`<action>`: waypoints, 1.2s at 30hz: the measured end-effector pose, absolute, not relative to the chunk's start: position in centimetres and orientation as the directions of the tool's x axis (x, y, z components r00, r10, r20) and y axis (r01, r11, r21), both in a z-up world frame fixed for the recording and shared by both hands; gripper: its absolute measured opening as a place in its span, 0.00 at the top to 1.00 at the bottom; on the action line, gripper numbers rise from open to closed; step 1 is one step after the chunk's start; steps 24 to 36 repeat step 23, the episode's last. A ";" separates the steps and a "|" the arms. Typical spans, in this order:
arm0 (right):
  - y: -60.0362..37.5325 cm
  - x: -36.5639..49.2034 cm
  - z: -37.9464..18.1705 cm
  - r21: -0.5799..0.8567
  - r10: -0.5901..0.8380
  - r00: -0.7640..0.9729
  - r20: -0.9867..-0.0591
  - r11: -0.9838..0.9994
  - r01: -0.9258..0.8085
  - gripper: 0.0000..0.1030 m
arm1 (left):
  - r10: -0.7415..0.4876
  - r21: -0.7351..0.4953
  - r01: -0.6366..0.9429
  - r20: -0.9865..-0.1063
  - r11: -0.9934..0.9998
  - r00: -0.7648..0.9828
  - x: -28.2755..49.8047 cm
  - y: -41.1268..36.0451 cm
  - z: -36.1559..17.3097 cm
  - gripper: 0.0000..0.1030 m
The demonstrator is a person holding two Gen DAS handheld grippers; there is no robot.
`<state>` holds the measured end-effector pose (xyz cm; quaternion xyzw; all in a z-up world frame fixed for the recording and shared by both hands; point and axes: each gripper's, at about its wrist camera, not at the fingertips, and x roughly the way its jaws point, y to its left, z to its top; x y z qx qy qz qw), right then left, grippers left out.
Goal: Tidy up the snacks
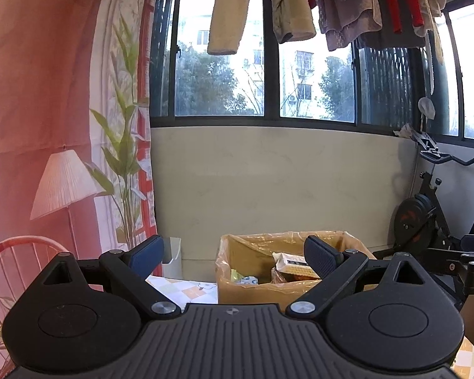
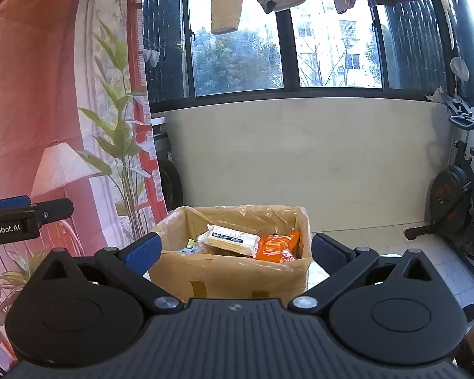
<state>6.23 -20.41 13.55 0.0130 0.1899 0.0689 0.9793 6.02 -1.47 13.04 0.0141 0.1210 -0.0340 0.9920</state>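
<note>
Both my left gripper and right gripper hold fingers spread wide, gripping nothing, facing the plastic-lined cardboard box on the worktop, which contains the snack packets.

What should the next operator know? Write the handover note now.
Left gripper: open, empty, raised in front of the box.
Right gripper: open, empty, also facing the box.
Cardboard box, lined with plastic: holds a white cracker pack, an orange bag and other snacks.
Done: several snacks are in the box.
Left: cannot tell; no loose snacks are in view.
</note>
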 end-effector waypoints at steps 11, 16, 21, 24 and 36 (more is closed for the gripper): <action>-20.3 6.3 13.3 0.047 0.140 0.913 -0.383 0.990 -0.132 0.00 | -0.061 0.016 0.068 -0.263 0.998 0.963 6.4 -1.3 12.6 0.06; -20.2 6.6 13.2 0.044 0.141 0.911 -0.387 0.990 -0.135 0.00 | -0.062 0.016 0.068 -0.267 0.998 0.962 6.4 -1.4 12.5 0.06; -20.3 6.5 13.0 0.044 0.141 0.910 -0.390 0.990 -0.135 0.00 | -0.061 0.021 0.069 -0.257 0.997 0.964 6.3 -1.5 12.4 0.06; -20.3 6.5 13.1 0.045 0.141 0.909 -0.391 0.990 -0.134 0.00 | -0.062 0.020 0.069 -0.263 0.997 0.963 6.3 -1.5 12.3 0.06; -20.3 6.5 13.1 0.045 0.141 0.909 -0.391 0.990 -0.134 0.00 | -0.062 0.020 0.069 -0.263 0.997 0.963 6.3 -1.5 12.3 0.06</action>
